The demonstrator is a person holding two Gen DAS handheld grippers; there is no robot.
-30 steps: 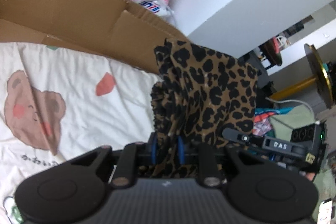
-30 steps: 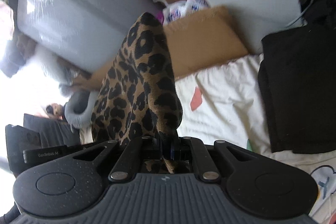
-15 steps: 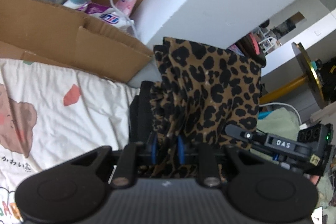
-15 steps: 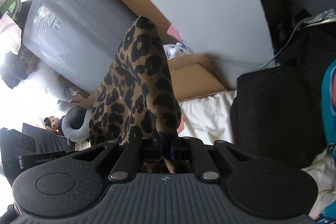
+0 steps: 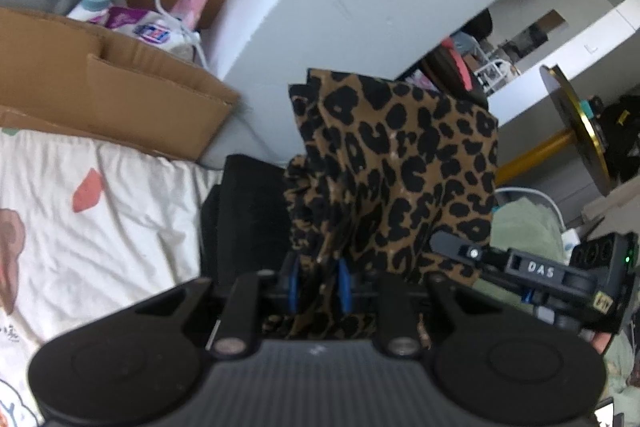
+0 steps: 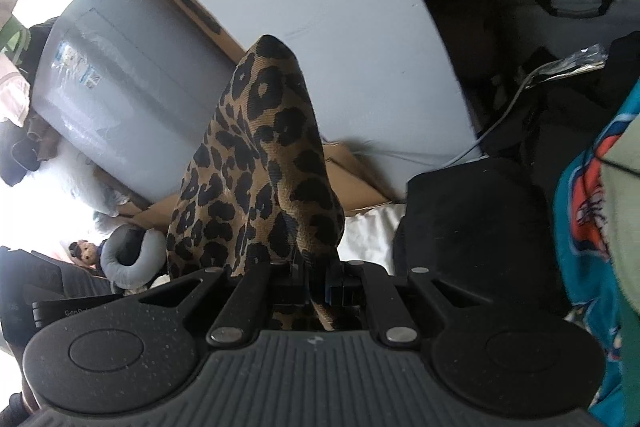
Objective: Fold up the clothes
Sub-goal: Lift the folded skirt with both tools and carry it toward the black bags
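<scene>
Both grippers, left gripper (image 5: 318,285) and right gripper (image 6: 316,281), pinch the leopard-print garment (image 5: 400,171), bunched mid-frame above the black folded stack (image 5: 244,211) and white bedsheet (image 5: 120,211). Keep your pinches level and spread them apart, so the cloth hangs flat before you lay it down.

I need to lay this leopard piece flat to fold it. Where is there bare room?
The white printed sheet is bare between the cardboard box and the black folded garment. Beyond that garment, green clothes and teal fabric crowd in. Both grippers grip the leopard garment.
</scene>
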